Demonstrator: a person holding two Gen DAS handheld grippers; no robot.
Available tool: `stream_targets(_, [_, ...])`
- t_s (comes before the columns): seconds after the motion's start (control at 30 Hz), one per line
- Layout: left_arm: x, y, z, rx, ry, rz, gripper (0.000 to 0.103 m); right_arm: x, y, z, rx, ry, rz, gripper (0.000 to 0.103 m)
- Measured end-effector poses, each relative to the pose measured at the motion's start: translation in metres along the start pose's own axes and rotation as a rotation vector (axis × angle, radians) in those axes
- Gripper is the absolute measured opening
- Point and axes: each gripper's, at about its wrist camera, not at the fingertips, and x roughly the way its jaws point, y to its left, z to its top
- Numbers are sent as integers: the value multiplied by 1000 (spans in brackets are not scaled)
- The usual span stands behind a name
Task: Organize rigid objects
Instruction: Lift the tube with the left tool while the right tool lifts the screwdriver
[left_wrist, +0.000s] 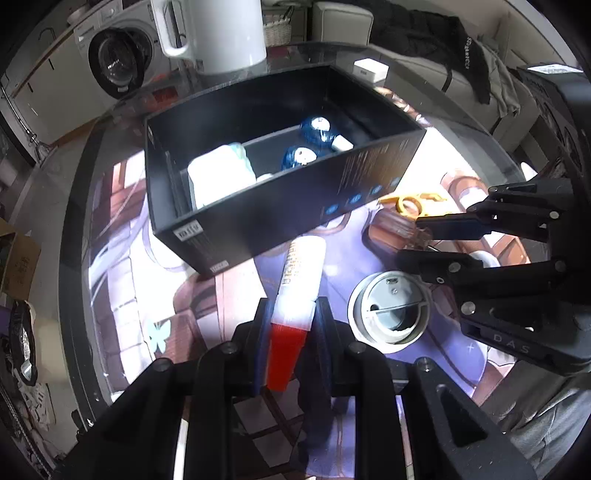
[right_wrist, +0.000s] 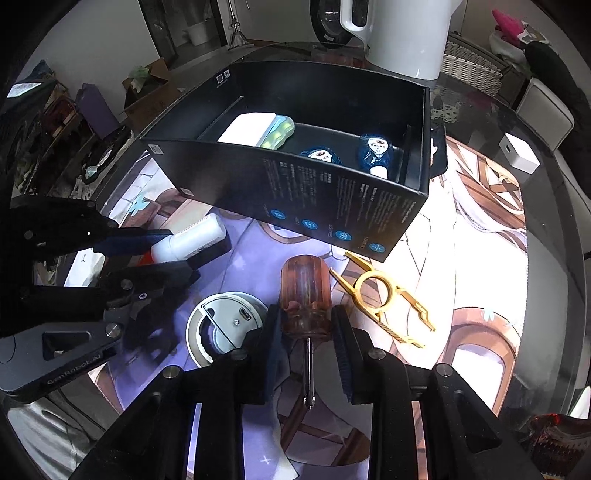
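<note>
A black box (left_wrist: 280, 206) (right_wrist: 332, 206) stands on the printed mat; it holds a white case (left_wrist: 218, 177) (right_wrist: 247, 129) and two blue round items (left_wrist: 314, 129) (right_wrist: 373, 151). My left gripper (left_wrist: 291, 317) (right_wrist: 177, 247) is shut on a white tube with a red cap (left_wrist: 301, 277) (right_wrist: 188, 240), held just in front of the box. My right gripper (right_wrist: 306, 325) (left_wrist: 413, 236) is shut on an amber-handled screwdriver (right_wrist: 304, 291), held above the mat. A yellow flat tool (right_wrist: 384, 299) (left_wrist: 410, 203) and a round white-grey lid (left_wrist: 389, 306) (right_wrist: 225, 325) lie on the mat.
A white kettle (left_wrist: 225, 33) (right_wrist: 406, 37) stands behind the box on the round glass table (left_wrist: 74, 236). A small white cube (right_wrist: 519, 155) sits at the far right. A washing machine (left_wrist: 118, 59) and a sofa with clothes are beyond the table.
</note>
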Motion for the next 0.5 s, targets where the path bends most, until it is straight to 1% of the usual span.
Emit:
stream_targets(0.07, [-9, -1, 2, 8, -35, -1, 21, -9, 0, 1, 6, -42, -5, 27])
stream_targets(0.17, [-27, -1, 4, 11, -119, -7, 21, -25, -2, 3, 16, -110, -6, 27])
stream_targets(0.2, [-35, -2, 4, 17, -161, -10, 21, -31, -2, 3, 22, -134, 0, 27])
stream_targets(0.23, [-44, -2, 4, 24, -210, -9, 21, -38, -2, 4, 27, -164, 8, 27])
stream_targets(0.27, [-50, -3, 4, 24, -240, -12, 21, -44, -2, 4, 32, -191, 6, 27])
stream_targets(0.37, [-66, 3, 9, -6, -312, -20, 21, -65, -2, 5, 33, -287, -1, 27])
stream_targets(0.43, [-76, 6, 10, -17, -374, -17, 21, -81, 3, 5, 21, -360, -38, 27])
stream_targets(0.5, [-84, 7, 8, -29, -428, -2, 21, -95, 4, 2, 19, -432, -27, 27])
